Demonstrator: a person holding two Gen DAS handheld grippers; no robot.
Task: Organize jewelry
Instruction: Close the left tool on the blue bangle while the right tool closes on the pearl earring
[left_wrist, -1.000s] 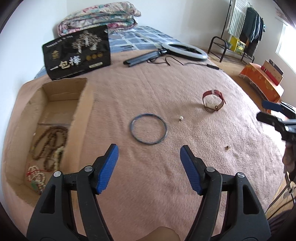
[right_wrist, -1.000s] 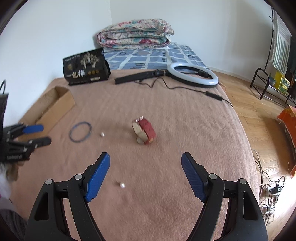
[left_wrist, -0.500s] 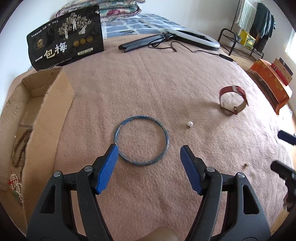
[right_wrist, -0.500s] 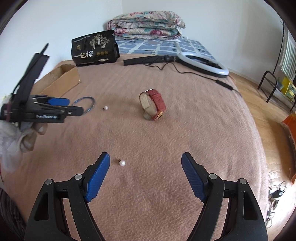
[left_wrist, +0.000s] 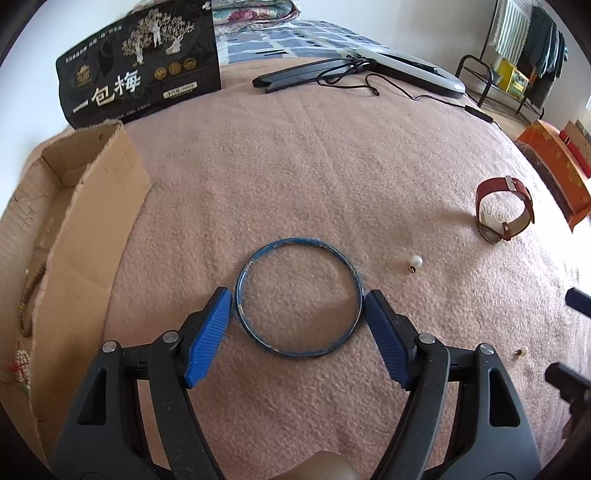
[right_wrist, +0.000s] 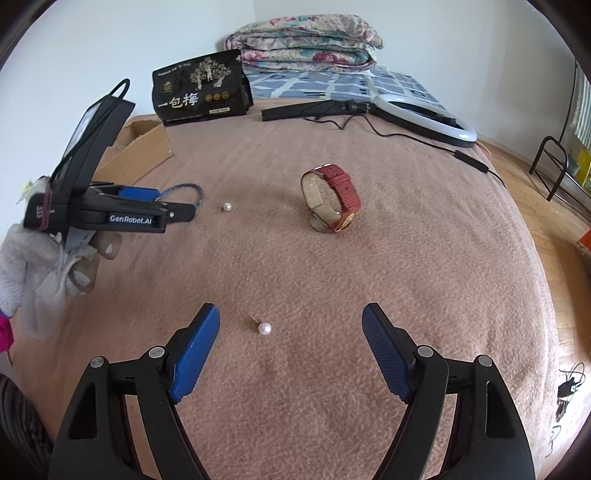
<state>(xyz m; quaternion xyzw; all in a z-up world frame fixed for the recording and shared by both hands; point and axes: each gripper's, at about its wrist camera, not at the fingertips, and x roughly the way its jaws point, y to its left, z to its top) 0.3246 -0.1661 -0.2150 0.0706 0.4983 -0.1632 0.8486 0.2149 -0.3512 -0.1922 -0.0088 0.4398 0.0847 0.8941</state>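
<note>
Pink blanket (left_wrist: 332, 166) covers bed; left tool (left_wrist: 297, 314) opening around blue bangle (left_wrist: 299, 299); right tool (right_wrist: 290, 332) gapes empty.

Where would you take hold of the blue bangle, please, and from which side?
Take the bangle across its width, on the thin rim at its left and right edges, coming down from above. It lies flat on the blanket as an open hoop, so only the rim offers a hold. The left tongs already straddle it, jaws opening, pads just outside the rim and not pressing.
</note>
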